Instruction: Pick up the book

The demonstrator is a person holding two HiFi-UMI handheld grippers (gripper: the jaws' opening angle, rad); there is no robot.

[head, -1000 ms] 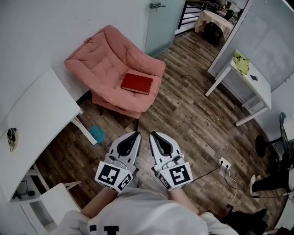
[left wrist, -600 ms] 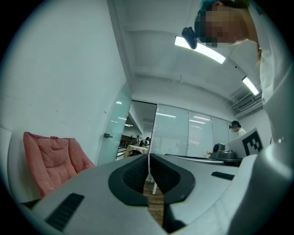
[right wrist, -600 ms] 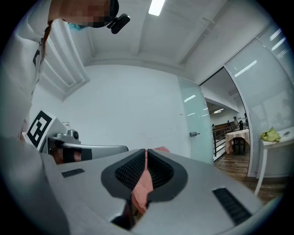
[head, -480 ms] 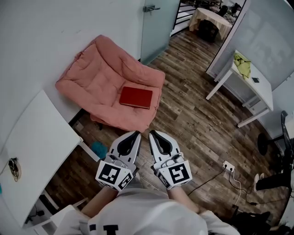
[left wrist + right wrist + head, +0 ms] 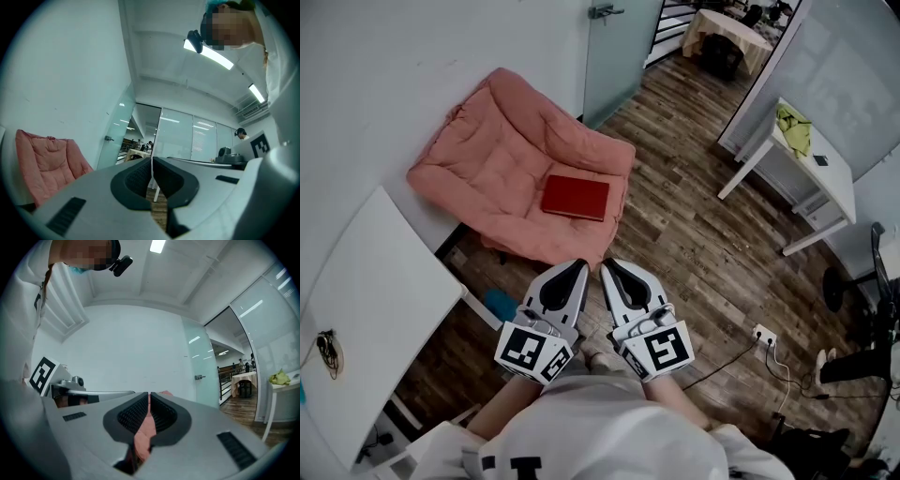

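Red book lies untouched on the seat of the pink chair; short of the chair, left gripper and right gripper hover side by side, fingers clenched on nothing; the whole pick-up appears still to come.

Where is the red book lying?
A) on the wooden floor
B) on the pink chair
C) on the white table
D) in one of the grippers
B: the red book lies flat on the seat of the pink chair, by the wall.
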